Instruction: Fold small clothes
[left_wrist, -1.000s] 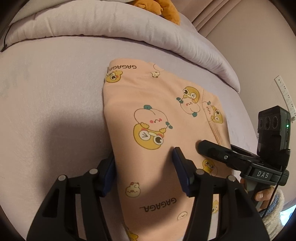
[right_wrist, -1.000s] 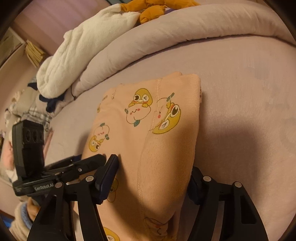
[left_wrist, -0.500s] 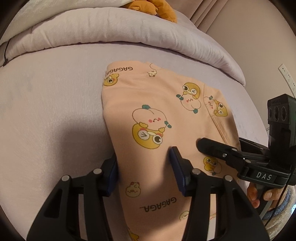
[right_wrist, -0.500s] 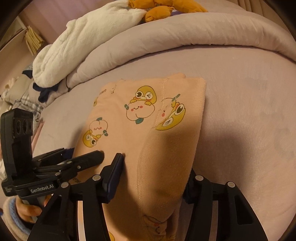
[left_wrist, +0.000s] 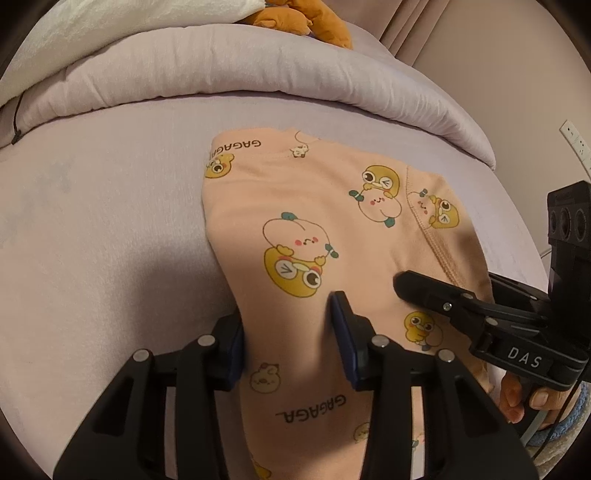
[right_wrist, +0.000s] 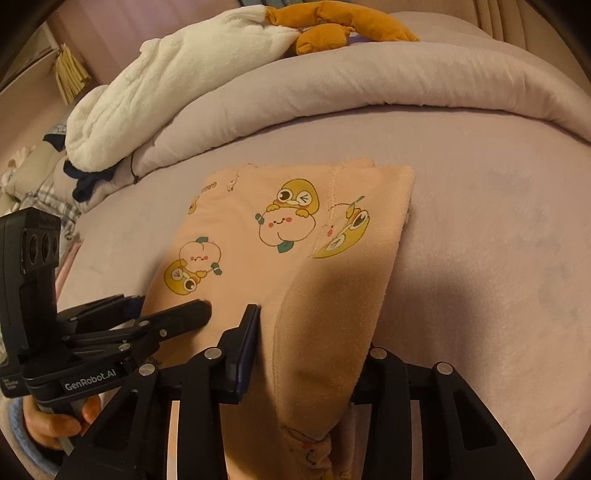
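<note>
We hold the peach garment (left_wrist: 314, 229) on the bed (left_wrist: 92, 206), its near end raised. Our left gripper (left_wrist: 286, 332) pinches its left edge; our right gripper (right_wrist: 310, 350) clamps its right fold. A duvet (right_wrist: 332, 96) lies beyond.

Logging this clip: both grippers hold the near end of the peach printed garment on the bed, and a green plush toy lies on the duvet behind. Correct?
Not quite. The plush toy is orange-brown, not green; the right wrist view shows it plainly. As you said, the left gripper and right gripper each have their fingers around the near end of the peach printed garment, and the toy lies on the duvet behind.
</note>
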